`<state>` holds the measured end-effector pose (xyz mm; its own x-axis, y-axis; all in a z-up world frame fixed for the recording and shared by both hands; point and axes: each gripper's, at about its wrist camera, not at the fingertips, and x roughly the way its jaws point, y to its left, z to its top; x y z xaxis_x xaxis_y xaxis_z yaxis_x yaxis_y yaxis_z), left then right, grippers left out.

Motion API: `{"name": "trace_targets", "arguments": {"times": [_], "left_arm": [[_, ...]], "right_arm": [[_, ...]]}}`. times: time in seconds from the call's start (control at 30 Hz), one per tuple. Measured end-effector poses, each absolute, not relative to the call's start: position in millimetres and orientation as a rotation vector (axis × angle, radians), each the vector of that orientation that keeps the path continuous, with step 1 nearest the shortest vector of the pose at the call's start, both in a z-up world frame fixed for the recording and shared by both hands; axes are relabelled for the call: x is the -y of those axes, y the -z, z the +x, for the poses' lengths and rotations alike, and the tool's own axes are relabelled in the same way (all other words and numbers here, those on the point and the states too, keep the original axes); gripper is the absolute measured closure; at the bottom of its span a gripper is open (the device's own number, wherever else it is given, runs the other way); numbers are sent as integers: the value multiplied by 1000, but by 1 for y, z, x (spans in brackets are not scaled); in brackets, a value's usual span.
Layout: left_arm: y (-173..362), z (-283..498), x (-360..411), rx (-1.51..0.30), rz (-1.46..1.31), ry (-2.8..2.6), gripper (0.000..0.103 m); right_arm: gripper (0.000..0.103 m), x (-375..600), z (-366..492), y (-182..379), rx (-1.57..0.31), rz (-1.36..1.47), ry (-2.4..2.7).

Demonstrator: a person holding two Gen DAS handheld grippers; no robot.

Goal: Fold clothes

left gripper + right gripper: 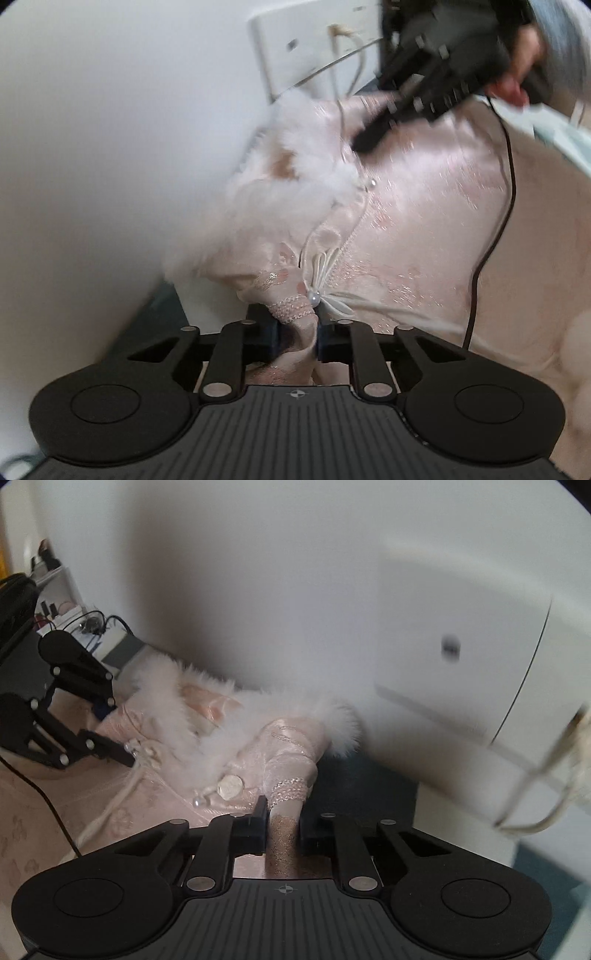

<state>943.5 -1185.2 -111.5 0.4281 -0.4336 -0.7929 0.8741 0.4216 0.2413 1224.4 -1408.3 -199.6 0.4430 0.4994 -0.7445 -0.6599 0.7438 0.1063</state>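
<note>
A pale pink satin garment (424, 221) with white fur trim (280, 184), pearl buttons and cord knots lies spread on a light surface against a white wall. My left gripper (297, 332) is shut on a bunched fold of its pink cloth near a beaded edge. In the right wrist view my right gripper (282, 827) is shut on another fold of the same garment (280, 753), beside its fur collar (207, 701). The right gripper (373, 136) shows at the top of the left wrist view, a hand behind it. The left gripper (110, 738) appears at the left of the right wrist view.
A white wall (110, 147) runs close behind the garment. A white socket plate with cables (314, 48) sits on it. A black cable (506, 206) trails across the cloth. A cluttered shelf (55, 602) stands far left. A dark surface (369, 786) shows beside the garment.
</note>
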Motion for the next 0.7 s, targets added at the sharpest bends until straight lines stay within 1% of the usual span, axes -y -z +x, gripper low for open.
{"name": "trace_targets", "arguments": {"times": [0.27,0.47,0.57,0.7], "left_arm": [[60,871,1164,-408,817,840,85],[20,793,1136,-240,889,849,85],[18,748,1123,-188,920,863,85],[40,700,1100,-213,928,902,85]], "right_arm": [[92,1400,1199,164,-588,-372,-690],[93,1392,1100,102,-484,-425,-669],[93,1389,1043,83,-466,-446,-688],[93,1382,967,81,-497,-478,-713]]}}
